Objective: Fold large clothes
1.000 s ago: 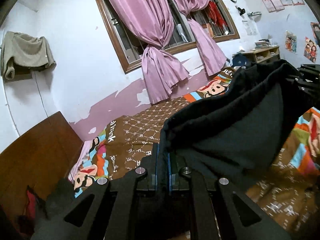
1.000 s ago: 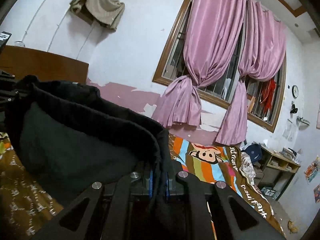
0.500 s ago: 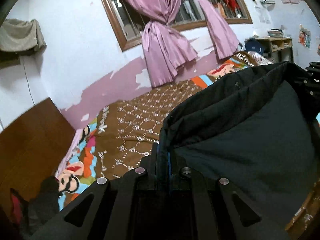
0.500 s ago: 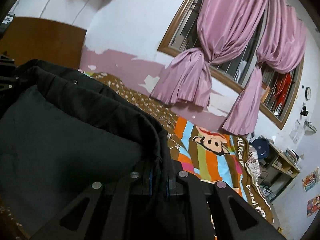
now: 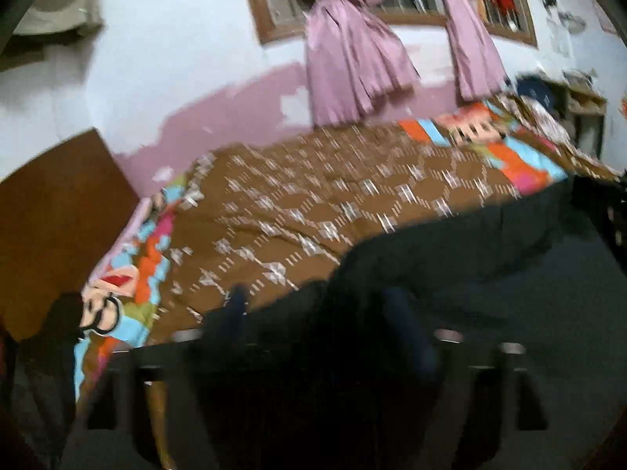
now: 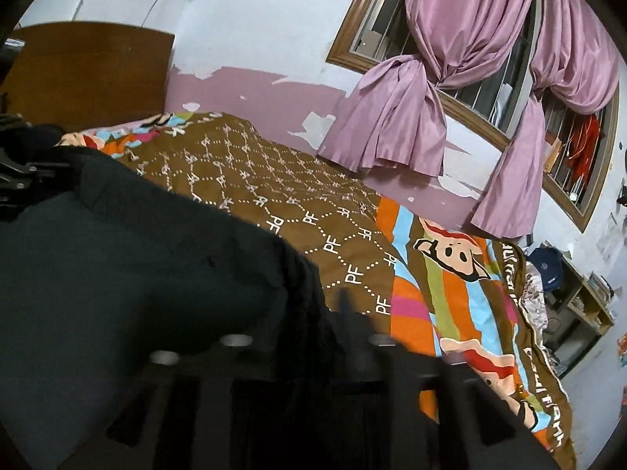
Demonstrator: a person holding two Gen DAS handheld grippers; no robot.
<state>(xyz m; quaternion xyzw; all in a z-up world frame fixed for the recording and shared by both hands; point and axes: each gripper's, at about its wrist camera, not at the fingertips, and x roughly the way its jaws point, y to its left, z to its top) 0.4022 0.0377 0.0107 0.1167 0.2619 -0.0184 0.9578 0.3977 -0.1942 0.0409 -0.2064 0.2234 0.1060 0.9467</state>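
Black garment (image 6: 117, 274) lies spread on the bed (image 6: 274, 180), over its near edge, on the brown patterned blanket. Left gripper (image 5: 317, 313) fingers opening, garment edge loose between them. Right gripper (image 6: 313, 313) fingers opening too, cloth draped between, not pinched.

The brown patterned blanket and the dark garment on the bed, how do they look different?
The brown patterned blanket carries white hexagon lines and letters; the dark garment is plain. The blanket lies spread flat beneath, while the garment lies on top, its edge rumpled. The blanket spreads wider than the garment. Both rest on the bed.
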